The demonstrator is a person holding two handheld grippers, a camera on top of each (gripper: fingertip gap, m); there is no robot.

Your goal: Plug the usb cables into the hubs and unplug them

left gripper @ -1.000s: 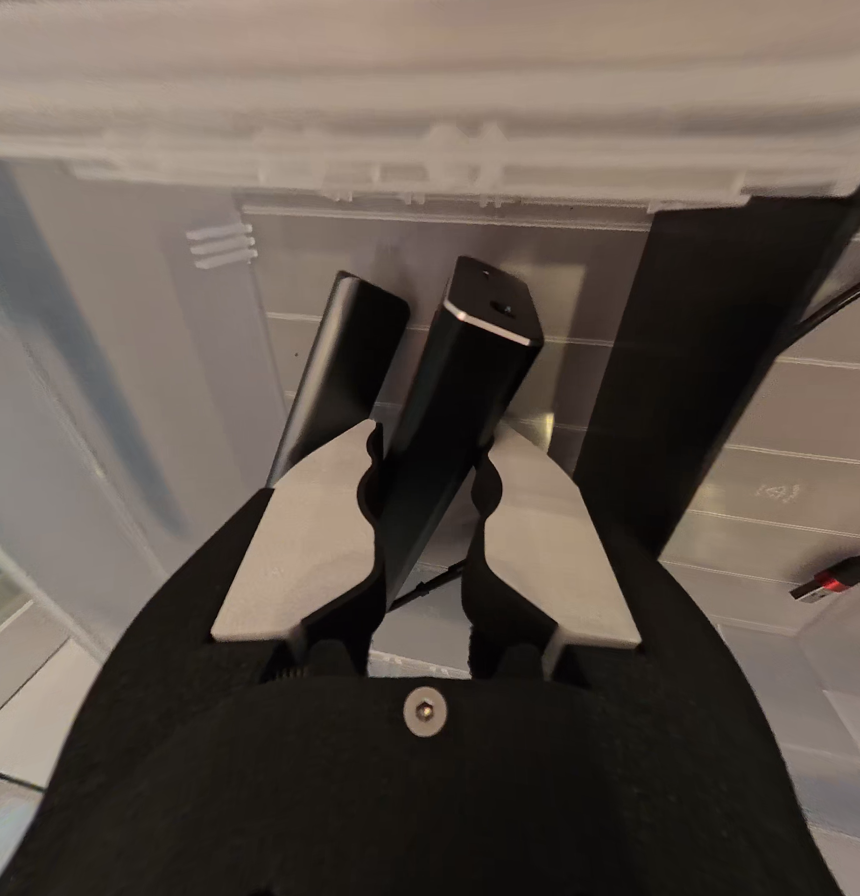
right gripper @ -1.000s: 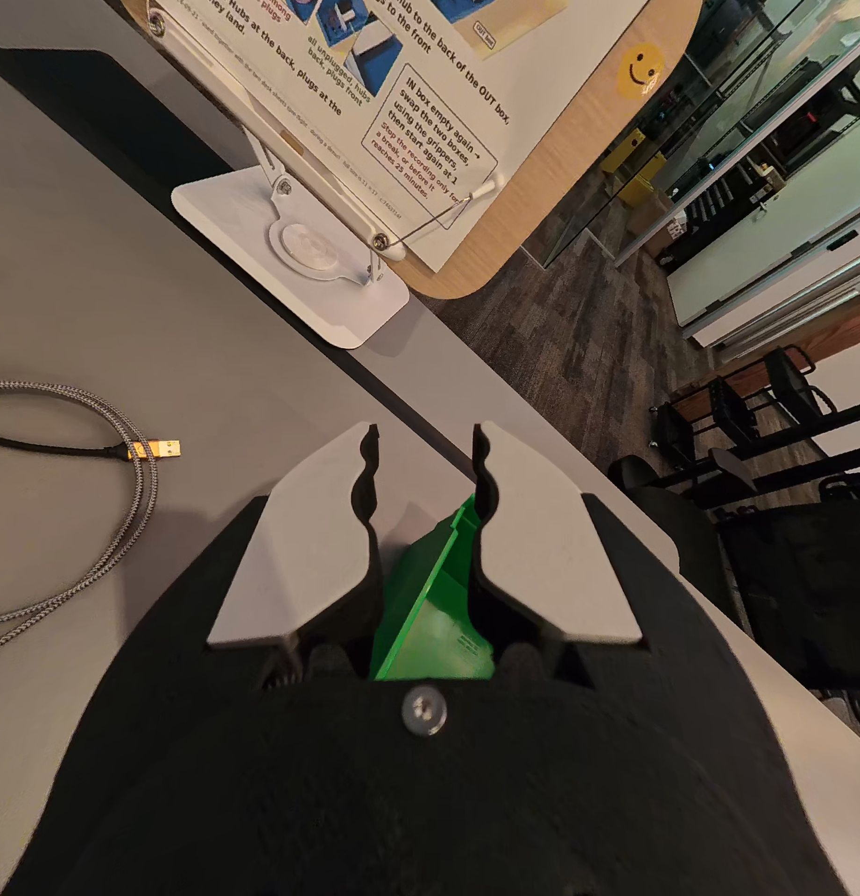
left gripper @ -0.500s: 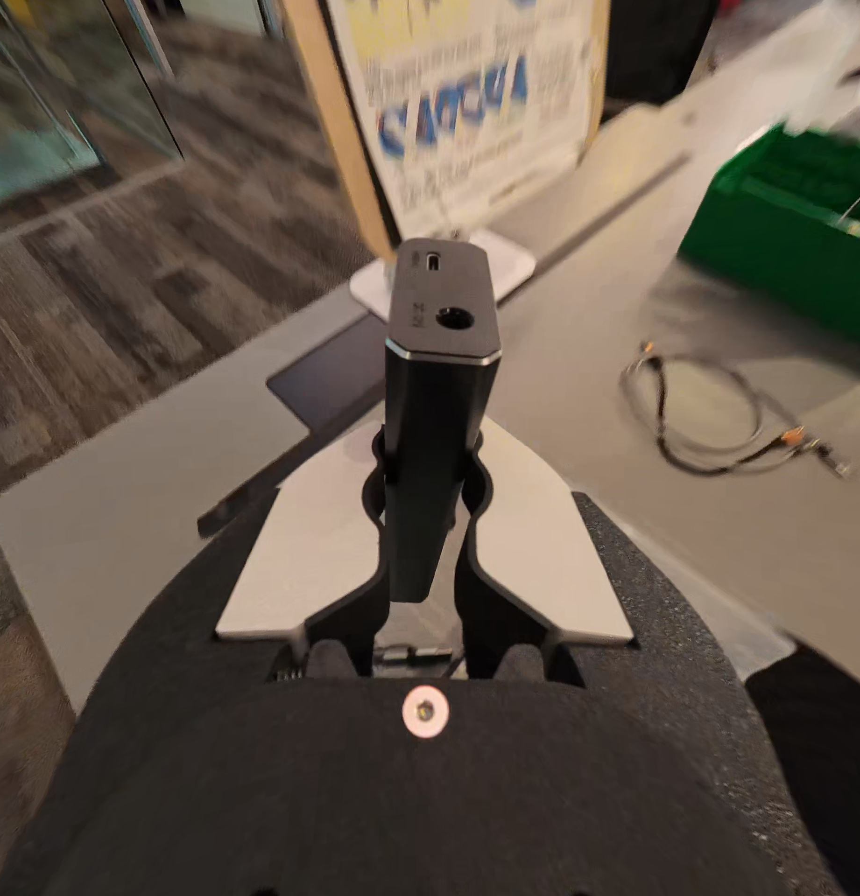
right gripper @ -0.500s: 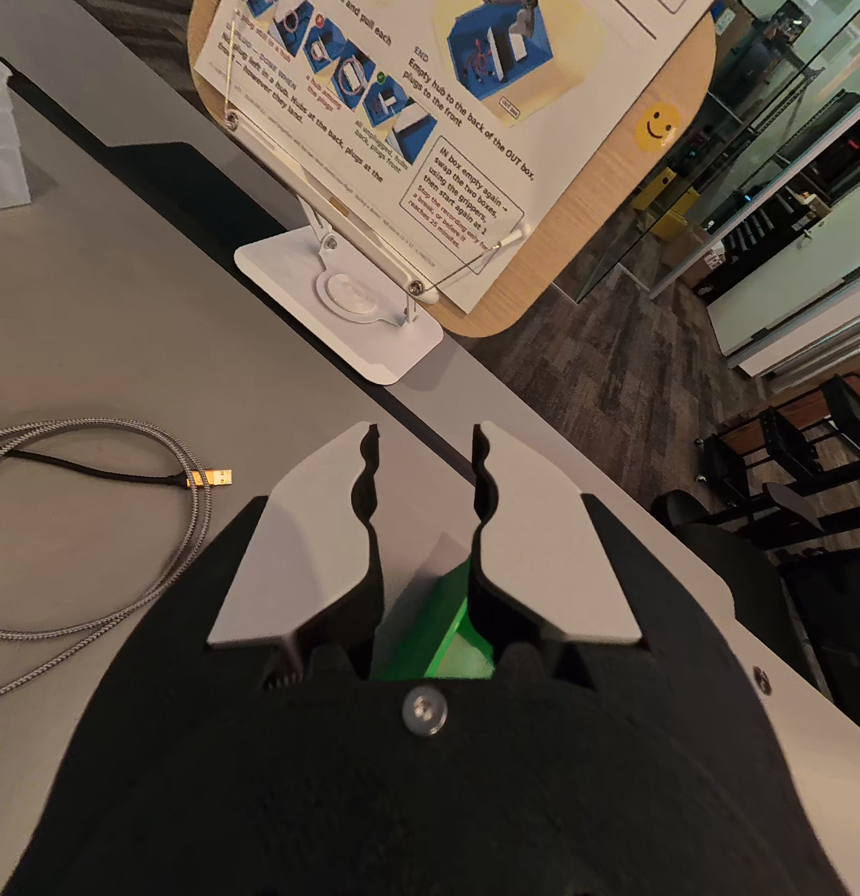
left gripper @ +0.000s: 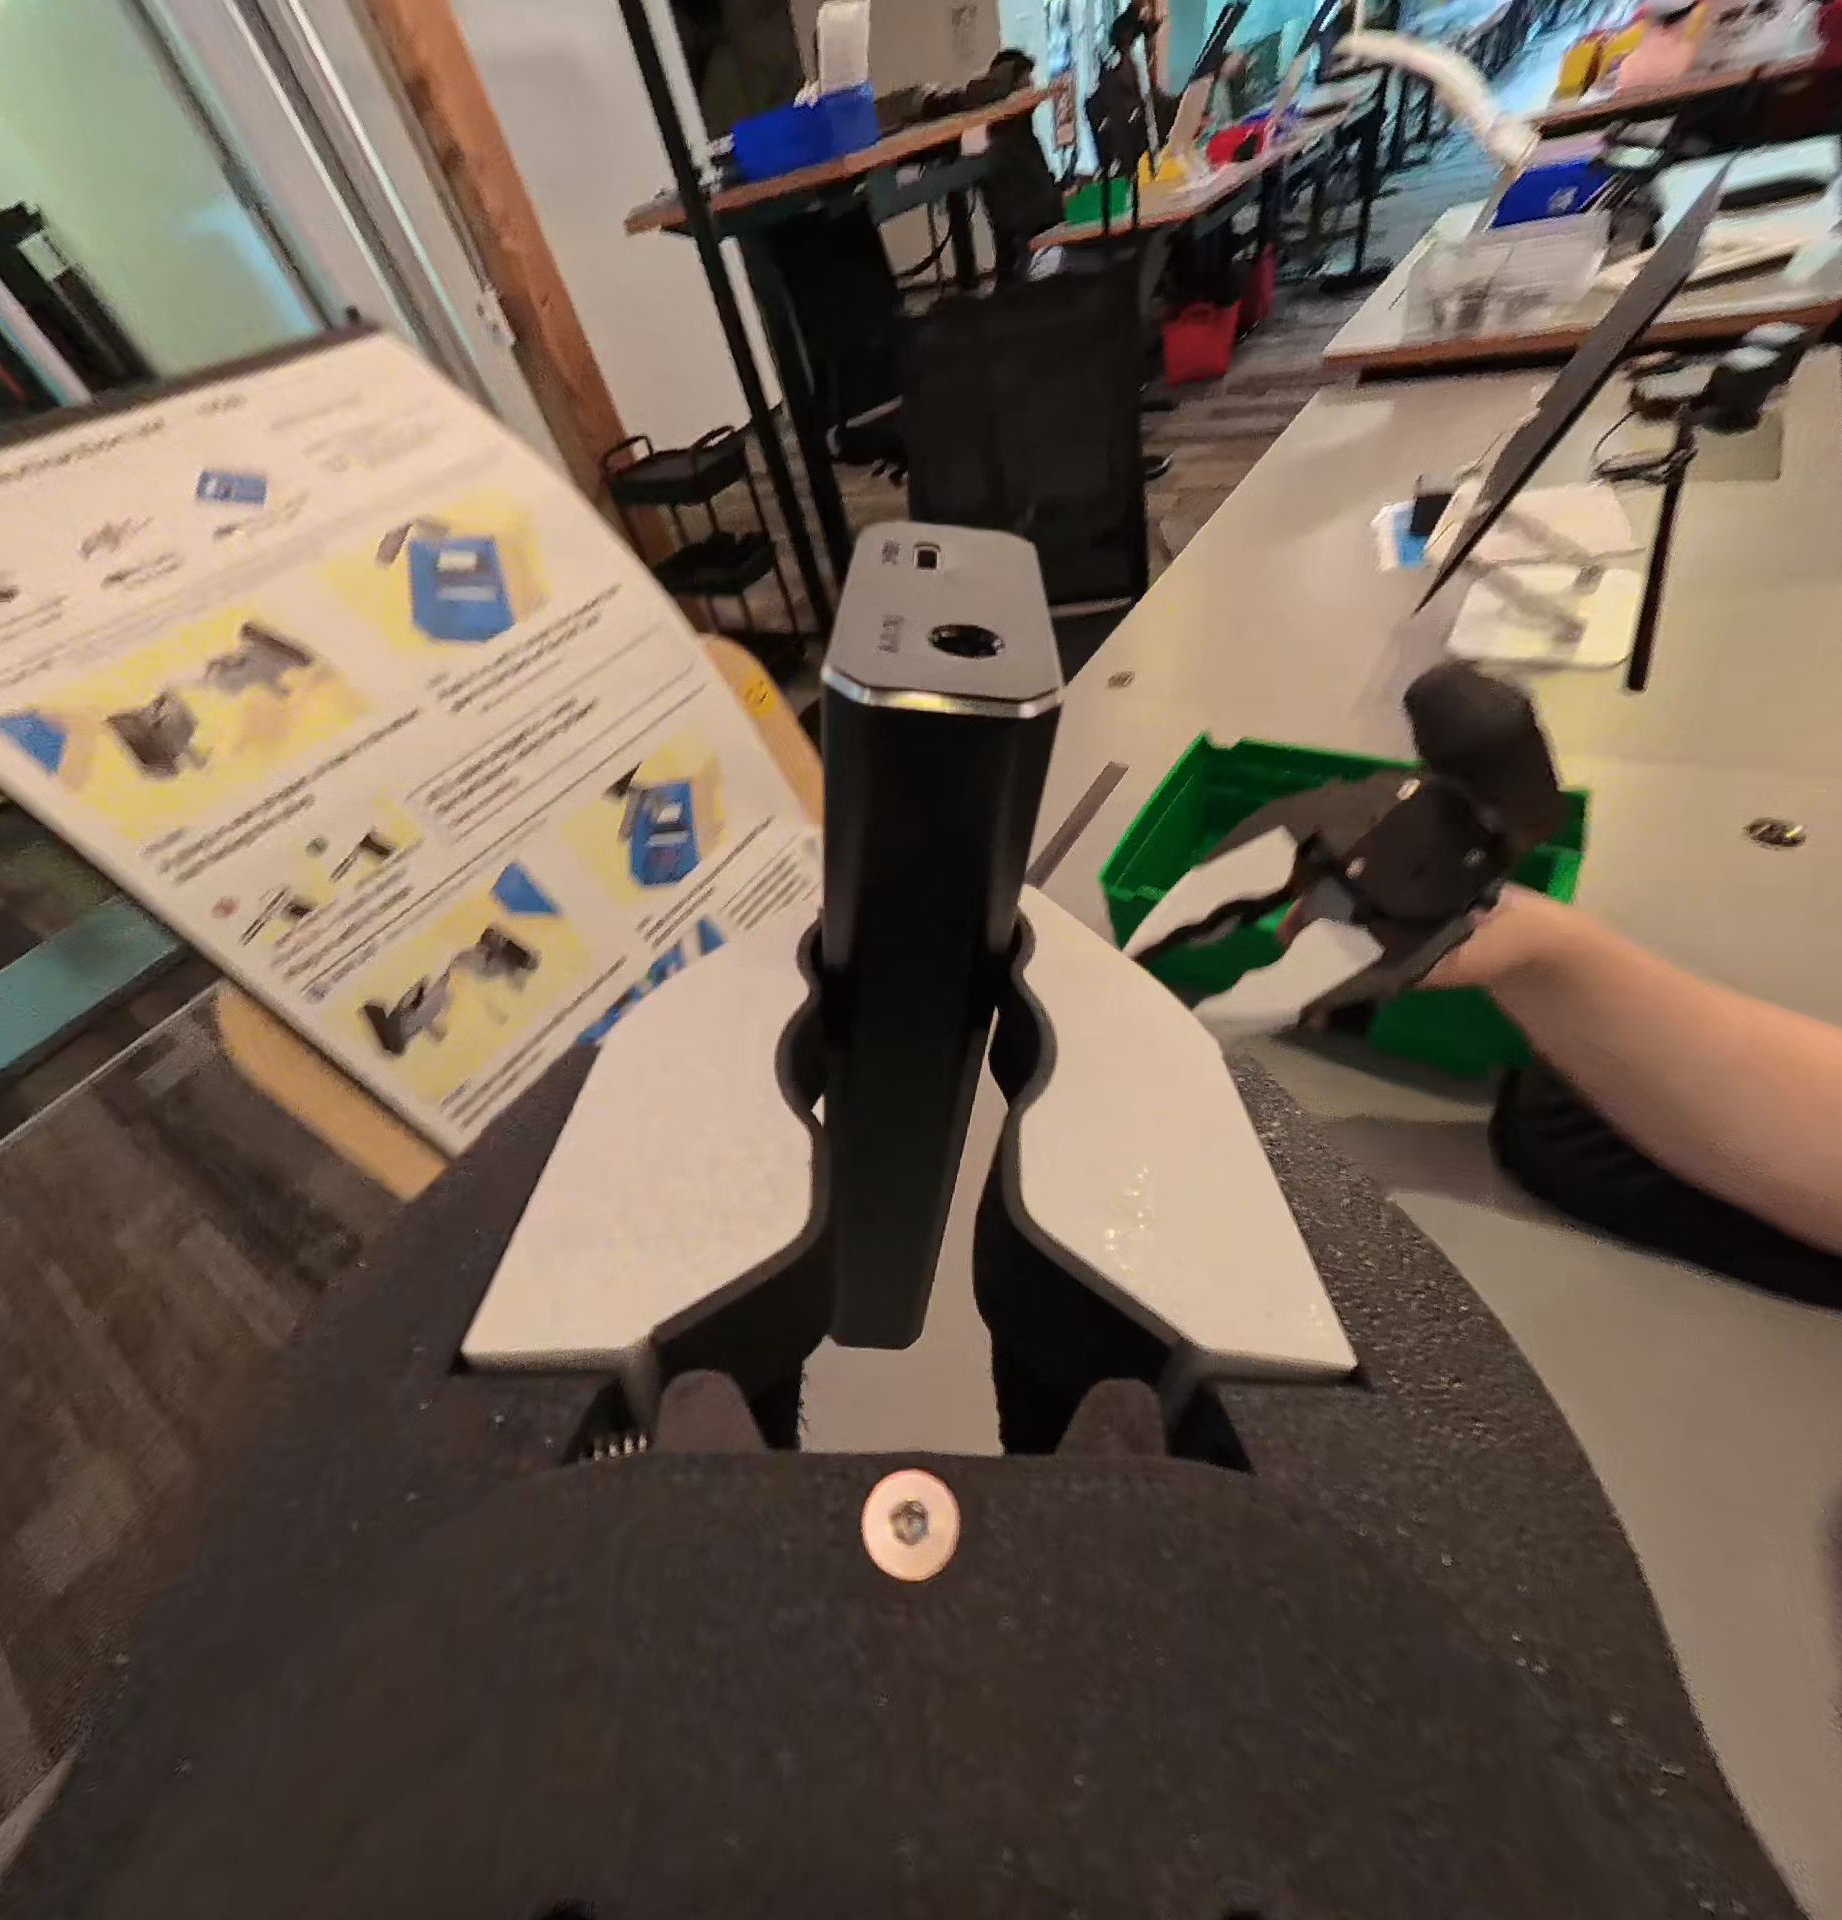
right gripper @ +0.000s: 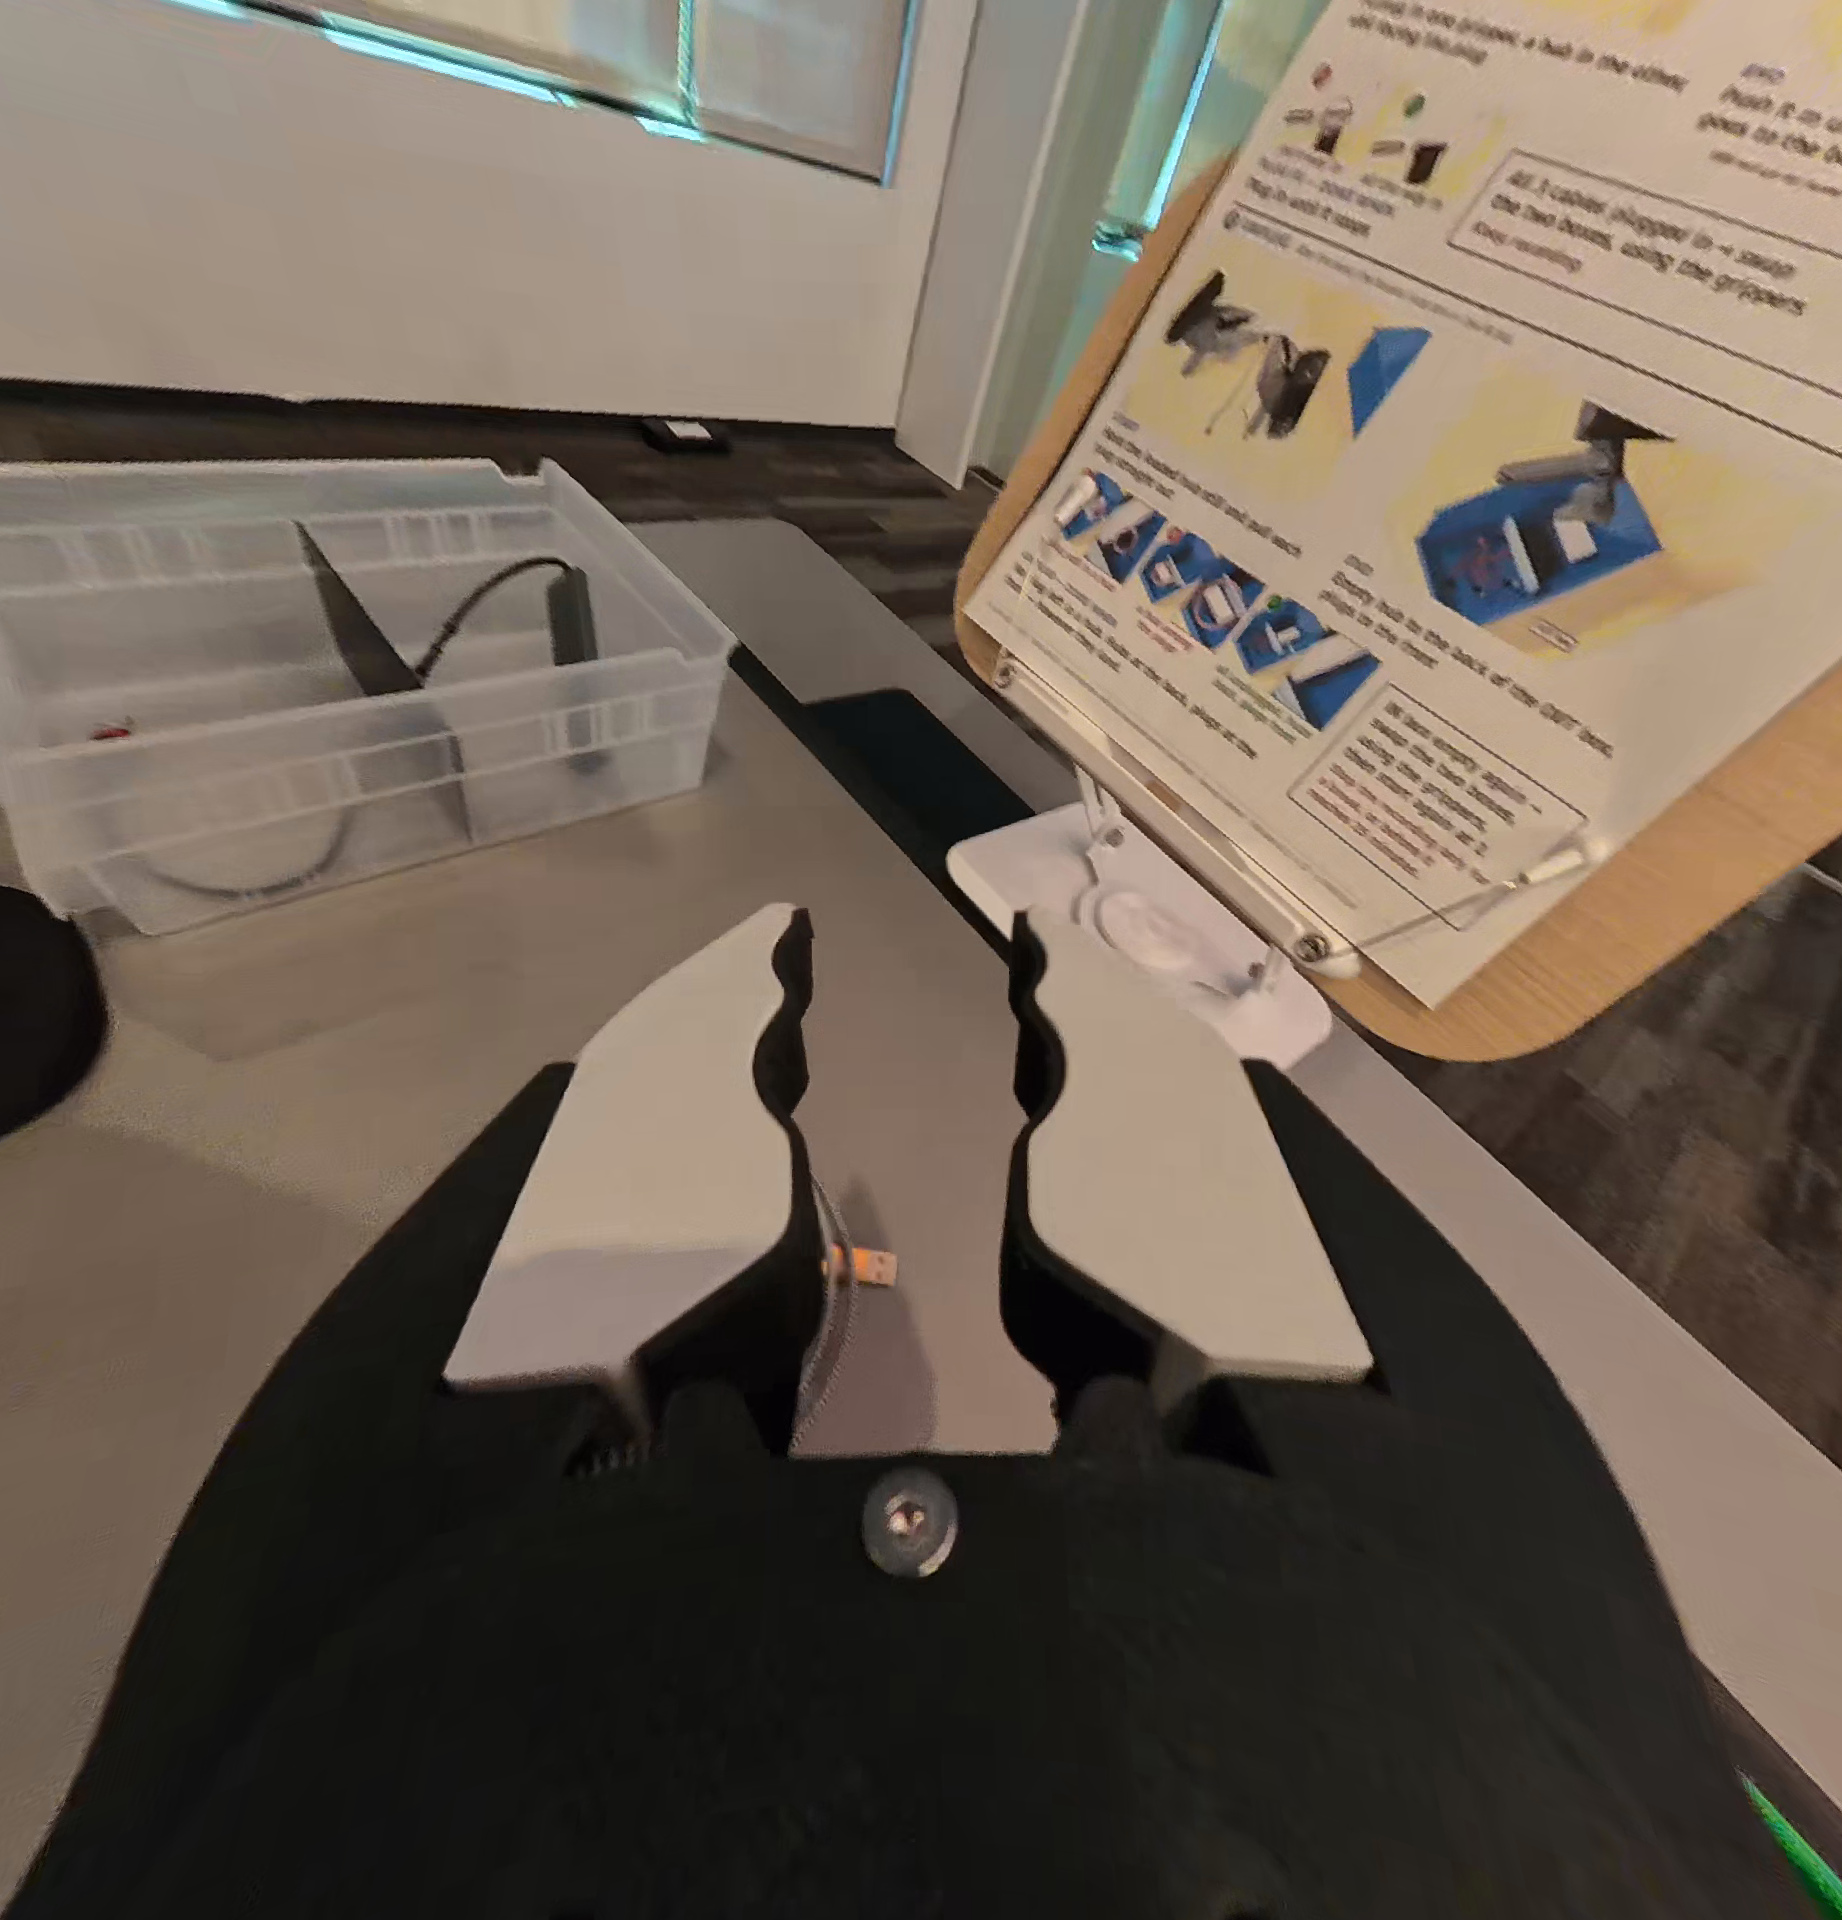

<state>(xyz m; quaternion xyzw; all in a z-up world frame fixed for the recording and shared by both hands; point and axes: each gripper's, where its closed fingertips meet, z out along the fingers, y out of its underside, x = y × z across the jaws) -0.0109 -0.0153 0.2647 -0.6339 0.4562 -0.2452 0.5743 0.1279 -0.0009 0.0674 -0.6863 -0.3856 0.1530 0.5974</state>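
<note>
While the left gripper (left gripper: 912,956) clamps a black hub (left gripper: 932,935) between its fingers, the hub stands upright along them, its end face up. That face carries a round port, a small slot port and small markings, too blurred to make out. Behind the hub on the left leans an instruction board (left gripper: 304,707) bearing printed text and blue-and-yellow pictures on a wooden backing. To the right, over a green bin (left gripper: 1187,831) on the grey table (left gripper: 1675,790), the right gripper (left gripper: 1223,914) shows in a person's hand (left gripper: 1488,940).

In its own view the right gripper (right gripper: 906,935) stands parted at a moderate width and holds nothing. Low in the gap between its fingers lies an orange USB plug (right gripper: 863,1265) on a braided cable (right gripper: 829,1340), resting on the table (right gripper: 377,1039) and touching neither finger as far as can be seen. Well beyond, at left, sits a clear bin (right gripper: 626,717) containing a black divider and a second black hub (right gripper: 574,623) with its lead attached. The board (right gripper: 1416,520) stands at right on a white stand (right gripper: 1010,873).
</note>
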